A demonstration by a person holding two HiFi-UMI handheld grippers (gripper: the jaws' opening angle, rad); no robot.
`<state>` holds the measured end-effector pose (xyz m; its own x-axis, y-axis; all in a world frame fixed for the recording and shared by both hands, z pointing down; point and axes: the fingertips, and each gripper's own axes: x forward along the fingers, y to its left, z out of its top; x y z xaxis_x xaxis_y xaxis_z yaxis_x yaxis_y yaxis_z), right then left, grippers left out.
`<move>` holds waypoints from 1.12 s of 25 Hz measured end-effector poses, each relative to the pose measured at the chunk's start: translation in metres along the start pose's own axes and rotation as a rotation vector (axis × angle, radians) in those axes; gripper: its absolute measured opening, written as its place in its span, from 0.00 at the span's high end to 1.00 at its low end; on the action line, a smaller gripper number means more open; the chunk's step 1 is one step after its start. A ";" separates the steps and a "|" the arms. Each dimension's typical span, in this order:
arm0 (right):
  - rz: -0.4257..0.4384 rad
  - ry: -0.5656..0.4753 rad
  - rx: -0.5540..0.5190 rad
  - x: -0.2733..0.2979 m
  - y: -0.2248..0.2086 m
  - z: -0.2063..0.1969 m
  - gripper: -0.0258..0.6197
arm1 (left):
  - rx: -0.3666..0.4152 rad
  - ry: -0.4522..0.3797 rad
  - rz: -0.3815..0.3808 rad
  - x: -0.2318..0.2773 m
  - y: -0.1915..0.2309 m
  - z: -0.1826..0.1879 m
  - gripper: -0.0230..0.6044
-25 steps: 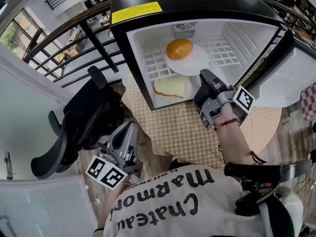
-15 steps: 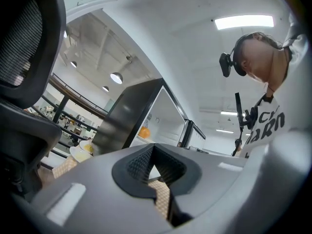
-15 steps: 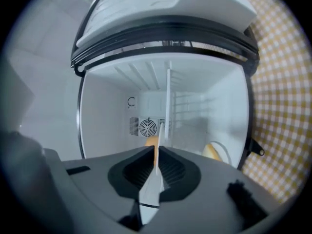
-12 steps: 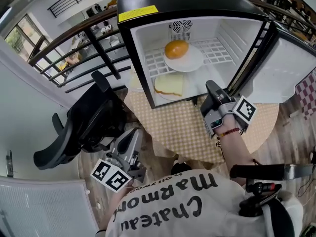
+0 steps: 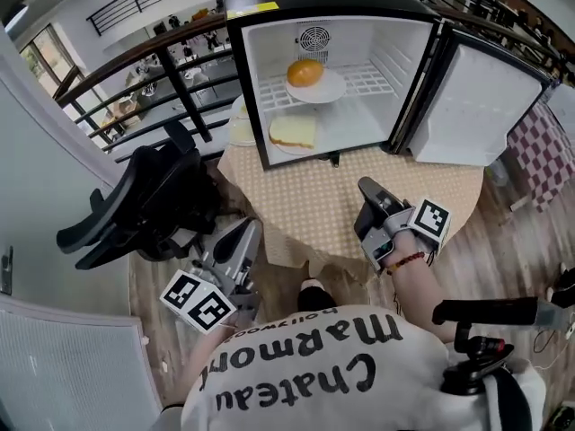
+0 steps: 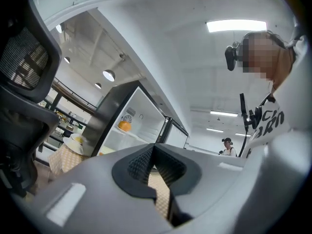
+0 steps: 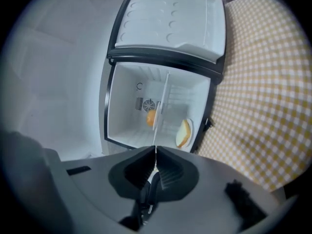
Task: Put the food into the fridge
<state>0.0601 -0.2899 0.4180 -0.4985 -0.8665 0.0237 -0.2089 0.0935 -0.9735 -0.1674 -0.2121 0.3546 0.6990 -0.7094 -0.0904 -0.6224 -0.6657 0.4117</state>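
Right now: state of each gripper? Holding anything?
Left gripper: jaws shut, holding nothing.
Right gripper: jaws shut, holding nothing.

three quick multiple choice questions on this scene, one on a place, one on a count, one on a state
1. Where is the bread?
A. on the fridge floor
B. up on the shelf
C. on the tablecloth

2. How many foods are in the fridge?
A. one
B. two
C. four

3. How is the door?
A. shut
C. wide open
B. open by a crack

Answers:
1 A, it lies at the bottom, below the shelf.
2 B, the bread and an orange item on the shelf.
3 C, it is swung clear, with the whole inside in view.
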 end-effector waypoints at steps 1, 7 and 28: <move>0.001 0.011 -0.005 -0.010 0.000 -0.009 0.93 | 0.000 0.003 -0.011 -0.005 -0.009 -0.005 0.96; -0.026 0.085 -0.033 -0.058 -0.005 -0.056 0.93 | -0.028 0.029 -0.027 -0.036 -0.049 -0.035 0.96; 0.031 0.119 -0.187 -0.155 0.030 -0.055 0.94 | 0.004 0.062 -0.025 -0.054 -0.143 -0.066 0.96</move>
<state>0.0851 -0.1255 0.3979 -0.6007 -0.7988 0.0324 -0.3389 0.2177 -0.9153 -0.0925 -0.0635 0.3600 0.7348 -0.6769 -0.0438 -0.6058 -0.6840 0.4063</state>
